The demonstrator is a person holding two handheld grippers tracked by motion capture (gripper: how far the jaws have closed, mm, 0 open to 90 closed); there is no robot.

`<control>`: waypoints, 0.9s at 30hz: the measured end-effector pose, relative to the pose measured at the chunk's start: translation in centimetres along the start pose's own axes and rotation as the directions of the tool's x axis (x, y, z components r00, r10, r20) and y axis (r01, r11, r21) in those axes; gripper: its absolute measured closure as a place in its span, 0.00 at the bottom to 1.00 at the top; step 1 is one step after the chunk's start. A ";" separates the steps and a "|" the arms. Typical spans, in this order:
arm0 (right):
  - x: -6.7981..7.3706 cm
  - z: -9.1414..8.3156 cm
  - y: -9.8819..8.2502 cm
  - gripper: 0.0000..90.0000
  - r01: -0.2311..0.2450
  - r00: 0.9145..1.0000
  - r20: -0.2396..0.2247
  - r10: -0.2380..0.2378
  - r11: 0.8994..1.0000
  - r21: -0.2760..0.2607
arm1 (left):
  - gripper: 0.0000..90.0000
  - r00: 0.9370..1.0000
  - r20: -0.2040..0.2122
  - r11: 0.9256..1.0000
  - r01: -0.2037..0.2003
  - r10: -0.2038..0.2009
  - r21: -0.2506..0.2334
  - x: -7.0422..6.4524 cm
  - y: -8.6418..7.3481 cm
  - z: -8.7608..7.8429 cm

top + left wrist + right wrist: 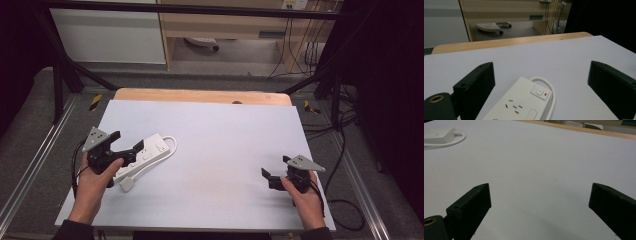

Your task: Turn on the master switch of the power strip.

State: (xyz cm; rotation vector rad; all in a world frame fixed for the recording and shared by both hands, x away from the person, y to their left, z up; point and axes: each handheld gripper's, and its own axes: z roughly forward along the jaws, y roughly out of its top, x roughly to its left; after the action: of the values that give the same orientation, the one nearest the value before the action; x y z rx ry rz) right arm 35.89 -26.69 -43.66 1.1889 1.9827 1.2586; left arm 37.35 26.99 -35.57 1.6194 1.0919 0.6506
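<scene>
stage: early, nothing grasped yet | left gripper (125, 142): jaws wide, straddling white power strip (145, 152) | right gripper (275, 175): jaws wide, empty, well apart | left: closing on strip

The desk (210, 145) has a pale grey-blue top sheet, with a strip of bare wood showing along its far edge. On its left part lies 1 white power strip (145, 152), flat on the sheet, sockets facing up. Its white cable (167, 150) loops round the far end, and its plug (127, 184) rests on the sheet near the front.
</scene>
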 end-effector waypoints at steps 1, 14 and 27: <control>0.0 0.0 0.0 0.05 0.000 1.000 -0.002 0.000 1.000 0.001 | 0.08 1.000 -0.002 1.000 -0.001 0.001 0.002 0.0 0.0 0.2; 0.2 0.3 -0.1 0.05 0.008 1.000 -0.009 -0.008 1.000 0.020 | 0.08 1.000 0.002 0.998 -0.020 0.020 0.057 -0.6 0.1 2.7; 0.2 0.3 -0.2 0.05 0.002 1.000 -0.018 -0.002 1.000 0.027 | 0.09 0.999 0.021 0.990 -0.043 0.040 0.131 -1.8 -0.4 5.2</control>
State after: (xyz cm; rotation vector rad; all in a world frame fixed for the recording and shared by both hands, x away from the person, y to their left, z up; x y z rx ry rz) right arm 35.97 -26.41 -43.94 1.1920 2.0195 1.2490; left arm 40.72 23.05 -37.38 1.7622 1.1099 0.6002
